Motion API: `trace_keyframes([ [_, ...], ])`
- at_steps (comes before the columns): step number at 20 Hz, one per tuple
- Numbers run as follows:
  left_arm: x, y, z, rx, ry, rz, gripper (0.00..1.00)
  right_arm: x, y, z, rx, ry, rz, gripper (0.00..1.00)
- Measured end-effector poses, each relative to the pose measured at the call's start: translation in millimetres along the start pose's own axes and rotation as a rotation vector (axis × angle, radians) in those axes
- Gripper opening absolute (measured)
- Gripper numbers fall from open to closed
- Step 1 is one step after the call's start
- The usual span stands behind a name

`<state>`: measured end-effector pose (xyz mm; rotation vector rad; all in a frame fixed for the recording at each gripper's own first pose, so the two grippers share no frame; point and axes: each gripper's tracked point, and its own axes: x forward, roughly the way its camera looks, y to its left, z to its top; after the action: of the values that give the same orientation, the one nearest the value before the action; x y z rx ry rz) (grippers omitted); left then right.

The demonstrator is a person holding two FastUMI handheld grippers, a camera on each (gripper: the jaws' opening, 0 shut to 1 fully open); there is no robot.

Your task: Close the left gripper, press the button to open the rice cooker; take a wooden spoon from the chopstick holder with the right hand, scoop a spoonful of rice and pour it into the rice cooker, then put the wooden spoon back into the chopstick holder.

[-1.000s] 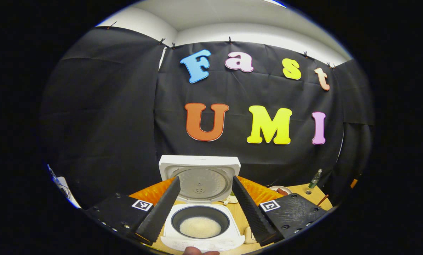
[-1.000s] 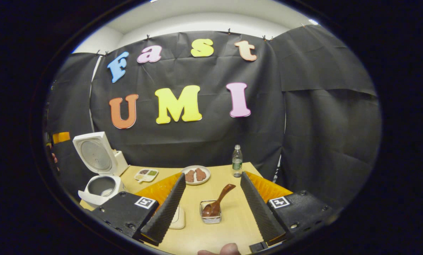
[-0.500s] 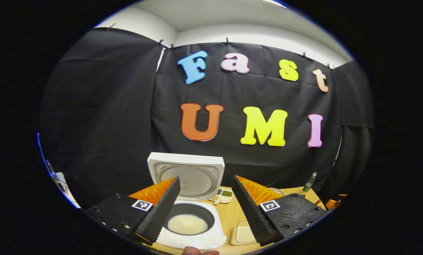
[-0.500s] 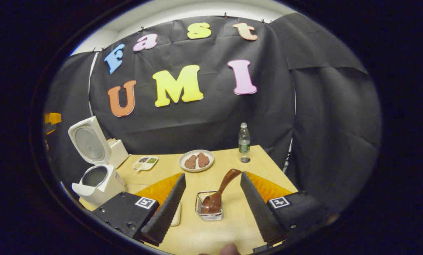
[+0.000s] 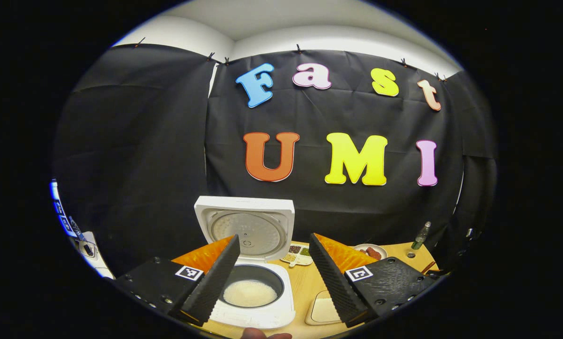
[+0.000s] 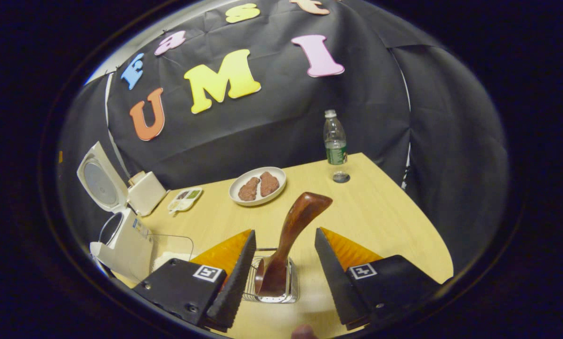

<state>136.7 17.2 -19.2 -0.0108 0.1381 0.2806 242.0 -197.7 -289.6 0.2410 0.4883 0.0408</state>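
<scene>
The white rice cooker (image 5: 257, 310) stands open with its lid (image 5: 244, 228) upright and white rice in the dark inner pot (image 5: 249, 293). My left gripper (image 5: 274, 238) hovers open just in front of it, holding nothing. In the right gripper view the cooker (image 6: 123, 242) is at the far left. A brown wooden spoon (image 6: 293, 228) stands bowl-down in the wire chopstick holder (image 6: 272, 285), its handle leaning up and to the right. My right gripper (image 6: 285, 231) is open, with the handle rising between its spread fingers, which do not press on it.
A clear container with rice (image 6: 170, 252) sits beside the cooker on the wooden table (image 6: 380, 212). Farther back are a small compartment dish (image 6: 184, 198), a plate with two brown pieces (image 6: 257, 185), a water bottle (image 6: 335, 141) and its cap (image 6: 341, 177).
My right gripper has moved forward and down to the holder, so the spoon handle now stands between its fingers. The left gripper has shifted only slightly and stays open.
</scene>
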Motion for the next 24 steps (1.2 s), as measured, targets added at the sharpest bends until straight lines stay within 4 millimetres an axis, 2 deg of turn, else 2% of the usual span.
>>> trace_keyframes([
  [4,1.4,9.2,-8.4,-0.013,0.025,0.034,0.94,17.7,3.6,-6.6,0.03,0.042,0.042,0.61],
  [5,2.0,12.5,-11.1,-0.018,0.032,0.041,0.94,17.9,2.0,-3.9,0.027,0.039,0.04,0.51],
  [7,2.2,18.7,-14.3,-0.028,0.041,0.05,0.94,14.2,0.3,-2.7,0.032,0.04,0.025,0.42],
  [8,2.3,21.3,-14.9,-0.032,0.04,0.051,0.94,10.3,0.7,-2.7,0.041,0.041,0.021,0.33],
  [10,2.5,28.4,-15.8,-0.037,0.041,0.049,0.94,0.5,3.8,-3.8,0.057,0.047,0.016,0.25],
  [13,1.1,37.8,-16.0,-0.04,0.033,0.039,0.94,-12.5,15.5,-4.0,0.056,0.044,0.0,0.22],
  [15,-2.1,45.7,-15.1,-0.037,0.024,0.025,0.94,-19.8,20.5,3.5,0.046,0.025,-0.025,0.2],
  [20,-15.0,69.4,-15.2,-0.012,0.003,-0.008,0.94,-45.1,32.9,26.0,-0.006,-0.011,-0.098,0.14],
  [24,-23.1,81.8,-16.4,-0.013,-0.014,-0.053,0.94,-77.3,56.1,48.9,-0.038,-0.06,-0.135,0.14],
])
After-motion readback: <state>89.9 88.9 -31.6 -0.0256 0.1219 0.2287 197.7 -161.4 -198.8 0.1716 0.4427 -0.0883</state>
